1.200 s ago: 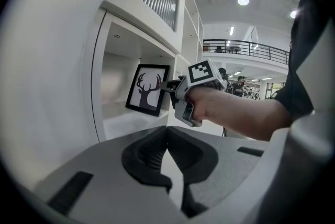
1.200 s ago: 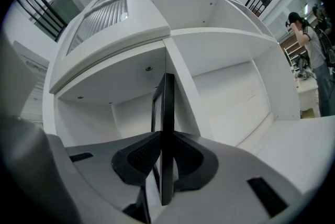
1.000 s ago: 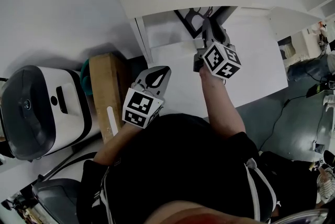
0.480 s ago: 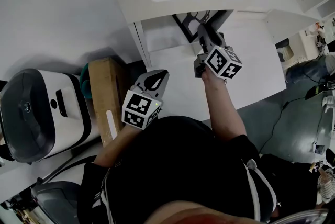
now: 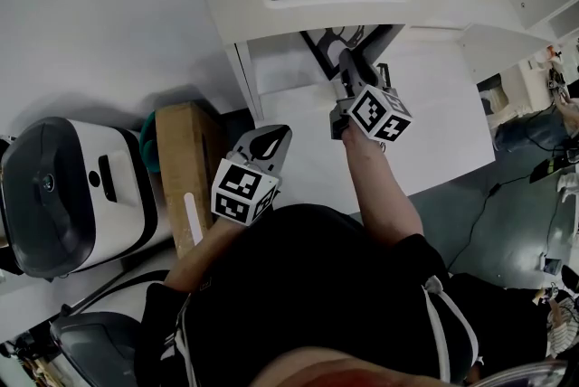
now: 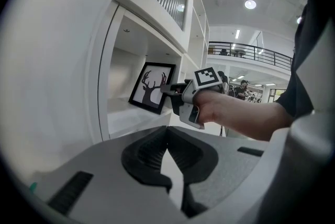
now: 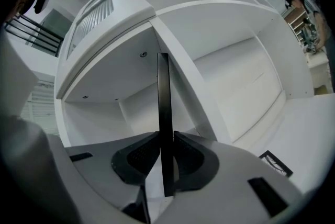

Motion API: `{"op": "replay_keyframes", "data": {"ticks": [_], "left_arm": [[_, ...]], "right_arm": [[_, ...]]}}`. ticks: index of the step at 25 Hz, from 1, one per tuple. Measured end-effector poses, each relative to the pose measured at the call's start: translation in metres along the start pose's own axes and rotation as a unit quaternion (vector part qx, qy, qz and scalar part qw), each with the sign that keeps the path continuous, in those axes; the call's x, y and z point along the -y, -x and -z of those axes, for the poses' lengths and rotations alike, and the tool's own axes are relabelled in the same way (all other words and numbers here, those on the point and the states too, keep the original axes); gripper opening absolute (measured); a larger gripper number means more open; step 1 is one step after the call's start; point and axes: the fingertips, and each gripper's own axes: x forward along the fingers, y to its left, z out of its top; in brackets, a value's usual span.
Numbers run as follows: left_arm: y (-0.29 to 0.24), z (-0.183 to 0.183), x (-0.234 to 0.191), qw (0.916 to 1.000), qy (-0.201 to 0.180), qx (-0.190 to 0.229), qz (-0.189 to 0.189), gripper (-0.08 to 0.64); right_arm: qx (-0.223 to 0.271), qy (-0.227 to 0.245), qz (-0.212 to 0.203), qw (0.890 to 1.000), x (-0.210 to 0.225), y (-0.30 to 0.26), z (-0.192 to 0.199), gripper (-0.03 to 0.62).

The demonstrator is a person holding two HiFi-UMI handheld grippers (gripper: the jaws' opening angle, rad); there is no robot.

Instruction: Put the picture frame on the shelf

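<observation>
One white shelf unit [image 6: 131, 115] fills every view. Only the left gripper view shows the face of the single picture frame [image 6: 152, 88], a deer silhouette, inside the compartment. The right gripper [image 7: 166, 136] sees it edge-on between its fingers, which have just been closing and clamp it. Of the two grippers, the left gripper [image 6: 167, 130] is closed on nothing, its fingers well short of the frame.

Picture frame [image 6: 150, 87] is black (deer silhouette); shelf [image 6: 128, 115] white.
</observation>
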Motion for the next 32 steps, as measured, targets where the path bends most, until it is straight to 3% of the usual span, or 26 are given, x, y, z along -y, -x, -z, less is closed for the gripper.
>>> {"op": "replay_keyframes", "data": {"ticks": [8, 18, 25, 32], "left_arm": [[0.003, 0.003, -0.006, 1.0, 0.0, -0.005, -0.007, 0.008], [-0.004, 0.002, -0.003, 1.0, -0.001, -0.002, -0.001, 0.006], [-0.003, 0.003, -0.002, 1.0, 0.002, -0.003, -0.004, 0.006], [0.002, 0.008, -0.007, 0.9999, 0.008, -0.004, -0.014, 0.006]], "right_arm": [[0.025, 0.01, 0.032, 0.999, 0.0, -0.014, 0.0, 0.081], [-0.01, 0.012, -0.006, 1.0, -0.001, -0.006, 0.005, 0.112], [-0.029, 0.04, -0.028, 0.998, -0.01, -0.006, 0.009, 0.089], [0.0, 0.092, 0.023, 0.995, -0.004, -0.009, 0.002, 0.083]]}}
